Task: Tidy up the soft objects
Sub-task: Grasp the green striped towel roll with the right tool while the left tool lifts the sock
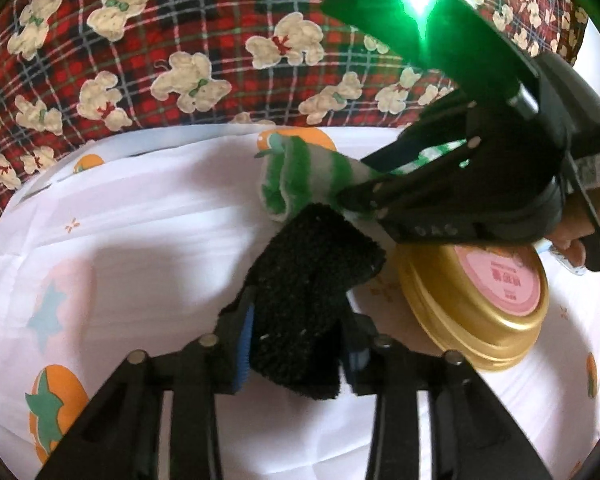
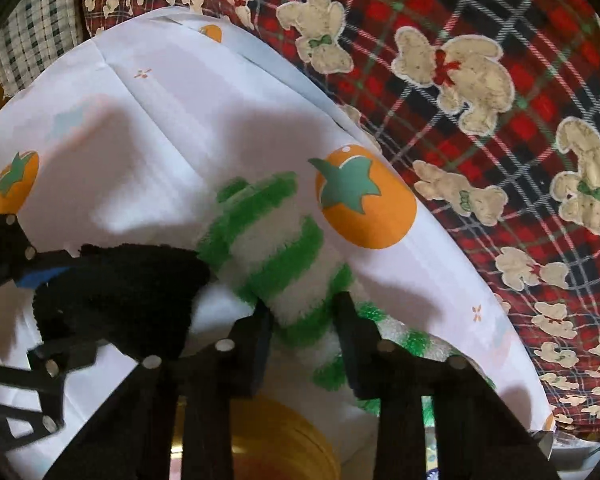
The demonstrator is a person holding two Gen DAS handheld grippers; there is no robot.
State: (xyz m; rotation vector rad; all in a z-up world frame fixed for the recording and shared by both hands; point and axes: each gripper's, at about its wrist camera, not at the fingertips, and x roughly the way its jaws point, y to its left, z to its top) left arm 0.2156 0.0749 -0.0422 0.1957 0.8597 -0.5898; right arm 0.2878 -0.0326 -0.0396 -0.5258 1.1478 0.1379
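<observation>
The right gripper has its two black fingers pressed on either side of a fuzzy green-and-white striped sock, which stretches away from the jaws across a white cloth printed with orange fruits. Just beside the sock, towards the near-left part of the cloth, a black fuzzy sock is clamped in the left gripper, whose dark linkage and blue pad reach in from the left. A gold round tin shows below, between the right gripper's arms. Beyond the cloth's far edge lies a red plaid blanket with cream bears.
</observation>
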